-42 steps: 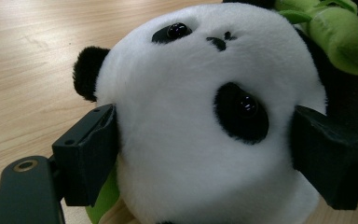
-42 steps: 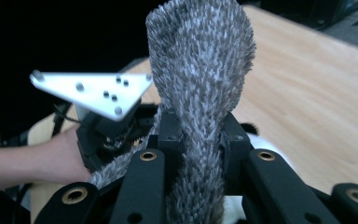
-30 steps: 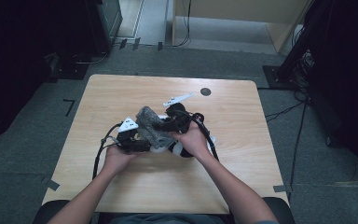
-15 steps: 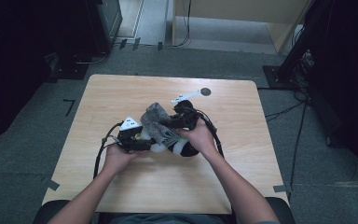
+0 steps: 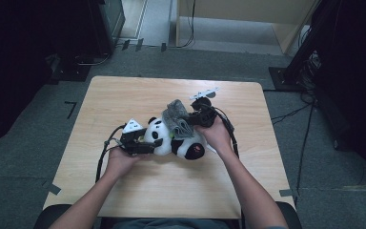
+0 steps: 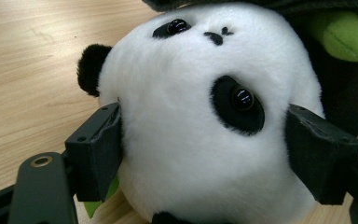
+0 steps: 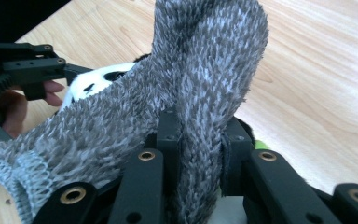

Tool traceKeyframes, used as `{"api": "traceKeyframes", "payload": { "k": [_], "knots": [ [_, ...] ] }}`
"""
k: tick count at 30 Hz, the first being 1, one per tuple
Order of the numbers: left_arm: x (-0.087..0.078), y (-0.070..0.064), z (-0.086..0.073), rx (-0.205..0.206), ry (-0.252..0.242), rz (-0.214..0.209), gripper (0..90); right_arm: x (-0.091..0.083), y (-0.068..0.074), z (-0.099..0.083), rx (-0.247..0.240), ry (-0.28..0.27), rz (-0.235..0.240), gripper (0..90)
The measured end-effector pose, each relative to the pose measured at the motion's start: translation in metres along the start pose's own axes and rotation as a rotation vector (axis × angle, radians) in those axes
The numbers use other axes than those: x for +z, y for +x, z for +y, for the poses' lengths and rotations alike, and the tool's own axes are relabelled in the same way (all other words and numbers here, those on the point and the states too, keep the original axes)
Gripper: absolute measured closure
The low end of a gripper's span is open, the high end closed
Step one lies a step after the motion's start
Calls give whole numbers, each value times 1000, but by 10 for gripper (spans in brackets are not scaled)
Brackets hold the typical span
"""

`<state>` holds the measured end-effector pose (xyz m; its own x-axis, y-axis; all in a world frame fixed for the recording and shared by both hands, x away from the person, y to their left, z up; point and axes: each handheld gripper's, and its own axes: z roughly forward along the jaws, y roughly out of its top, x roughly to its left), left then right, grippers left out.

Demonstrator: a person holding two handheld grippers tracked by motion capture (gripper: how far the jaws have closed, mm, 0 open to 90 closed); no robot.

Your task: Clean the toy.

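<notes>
the plush panda [image 5: 174, 140] lies on its side near the middle of the wooden table [image 5: 124, 95], and the left gripper [image 5: 140, 143] has its jaws pressed in on either side of the white head, which the left gripper view shows bulging softly between the two black pads [image 6: 95, 154]. the right gripper [image 5: 195, 117] is clamped on a fold of the grey knitted hat [image 7: 205, 84], the fabric pinched flat between its jaws while the ribbed cuff [image 7: 9, 172] hangs loose toward the panda. both things look light and very soft: the head will squash rather than resist, so a hold across its widest part, as now, seems the surest, and the fuzzy pile should keep it from slipping. the hat is limp and stretchy, and i judge it best taken at the ribbed edge, where the knit is firmer and the opening can be pulled wide. a green plush piece [image 6: 340, 32] sits by the panda's dark body, just under the hat's rim, and could snag the cuff. the trailing cables [image 5: 106, 151] curl near the hands, and the panda's ear [image 6: 91, 67] stands in the path of the hat
</notes>
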<state>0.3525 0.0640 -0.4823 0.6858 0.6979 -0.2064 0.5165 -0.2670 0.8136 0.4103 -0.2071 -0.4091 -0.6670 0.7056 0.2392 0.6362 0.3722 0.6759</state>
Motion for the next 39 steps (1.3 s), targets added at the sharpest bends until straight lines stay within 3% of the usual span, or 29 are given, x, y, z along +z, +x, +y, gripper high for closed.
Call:
{"api": "traceKeyframes", "payload": {
  "k": [11, 14, 17, 25, 29, 39],
  "knots": [
    [0, 1, -1, -4, -11, -7, 192, -20, -16, -1, 9, -21, -89, 748],
    [0, 1, -1, 3, -15, -6, 192, -24, -21, -3, 32, -24, -90, 748],
    [0, 1, -1, 8, -12, -7, 191, -26, -18, -3, 22, -29, -89, 757],
    [0, 1, -2, 20, -17, -3, 186, -39, 5, 7, -4, -89, -13, 761],
    [0, 1, -2, 16, -19, -5, 185, -41, 26, 14, -53, -111, 22, 761],
    [0, 1, -2, 18, -20, -6, 183, -28, 68, 23, -103, -110, 135, 760]
  ]
}}
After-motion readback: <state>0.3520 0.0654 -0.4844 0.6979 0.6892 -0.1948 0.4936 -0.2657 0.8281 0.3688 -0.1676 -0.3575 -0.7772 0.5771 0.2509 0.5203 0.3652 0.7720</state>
